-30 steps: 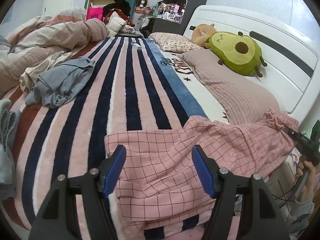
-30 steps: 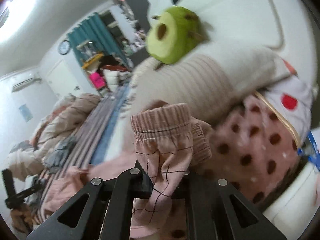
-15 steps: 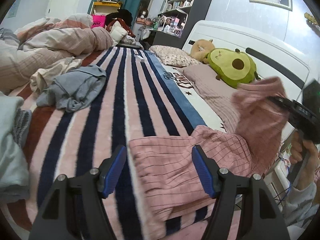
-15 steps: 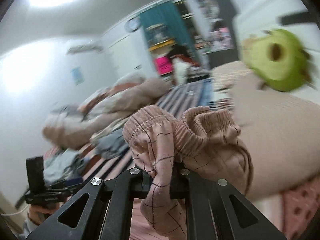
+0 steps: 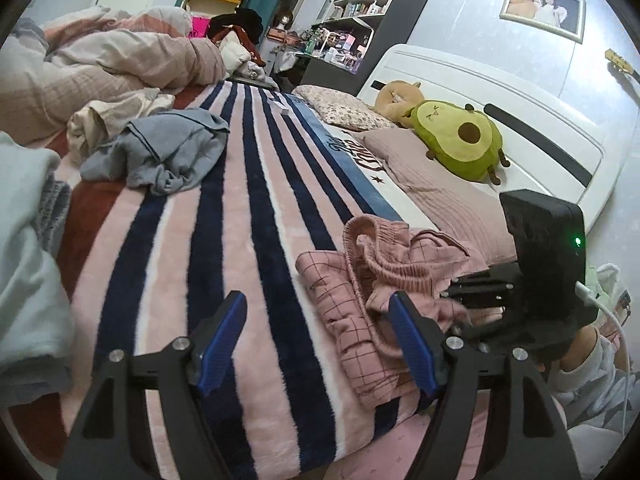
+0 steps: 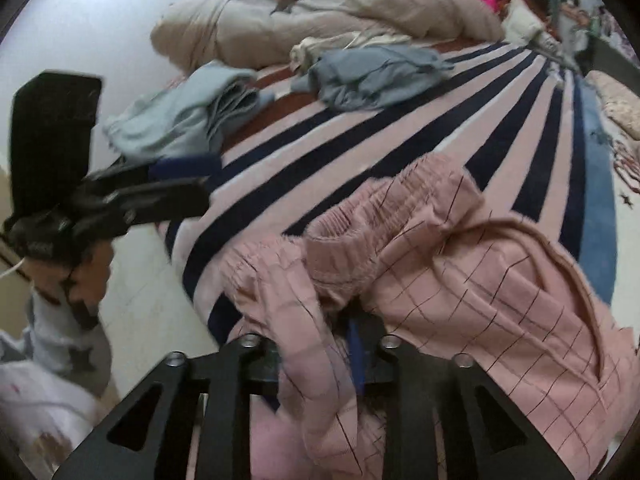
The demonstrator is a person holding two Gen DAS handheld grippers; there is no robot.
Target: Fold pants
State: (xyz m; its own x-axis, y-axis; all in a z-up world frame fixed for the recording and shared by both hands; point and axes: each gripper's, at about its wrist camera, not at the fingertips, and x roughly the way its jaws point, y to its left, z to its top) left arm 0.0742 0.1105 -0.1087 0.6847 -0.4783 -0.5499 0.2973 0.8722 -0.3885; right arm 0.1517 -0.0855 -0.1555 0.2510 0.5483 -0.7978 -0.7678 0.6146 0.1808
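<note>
Pink checked cotton pants [image 5: 384, 280] are lying bunched on the pink-and-navy striped plush blanket [image 5: 248, 208], their fabric pinched by the right gripper [image 6: 320, 344] while the left gripper [image 5: 316, 340] is hovering with fingers spread wide.

One pair of pink checked pants [image 5: 384, 280] lies bunched just ahead of the left hand-held gripper [image 5: 320, 340]. Two hand-held grippers show; the right hand-held gripper [image 6: 320, 356] is clamped on the pants. Farther ahead are two stuffed toys, the avocado toy [image 5: 460, 140] and the tan toy [image 5: 396, 94], and one grey garment [image 5: 168, 148].
</note>
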